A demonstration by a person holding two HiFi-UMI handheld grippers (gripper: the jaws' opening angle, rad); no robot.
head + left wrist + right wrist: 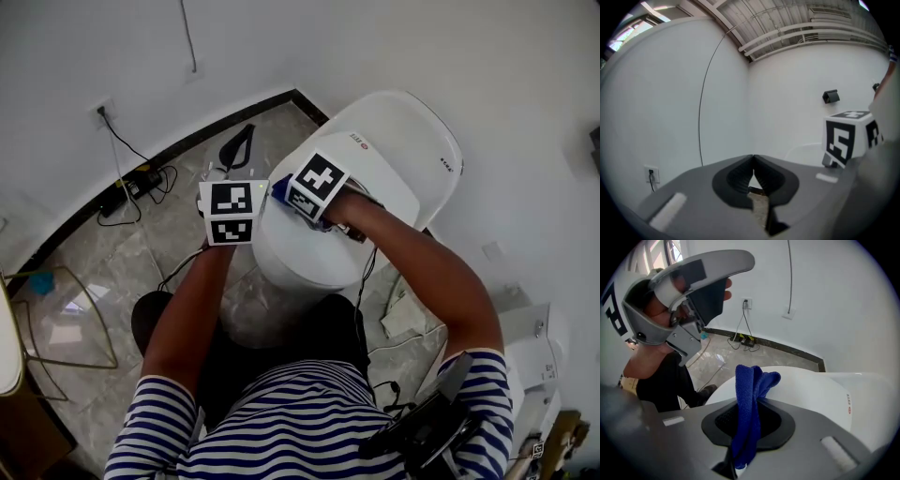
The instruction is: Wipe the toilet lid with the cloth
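The white toilet [394, 141] stands against the wall with its lid [375, 173] down. My right gripper [749, 401] is shut on a blue cloth [751, 394], which bunches up out of the jaws and hangs just above the lid [820, 394] near its front left part. In the head view only a corner of the cloth [280, 191] shows beside the right marker cube [317, 185]. My left gripper [753, 158] is shut and empty, held off the lid's left edge and aimed at the bare wall; its marker cube [232, 212] sits beside the right one.
A power strip with cables [141, 183] and a black strap [236, 146] lie on the tiled floor by the wall. A wire-frame stand [66, 319] is at the left. Crumpled paper [403, 314] and a white unit [539, 347] sit right of the toilet.
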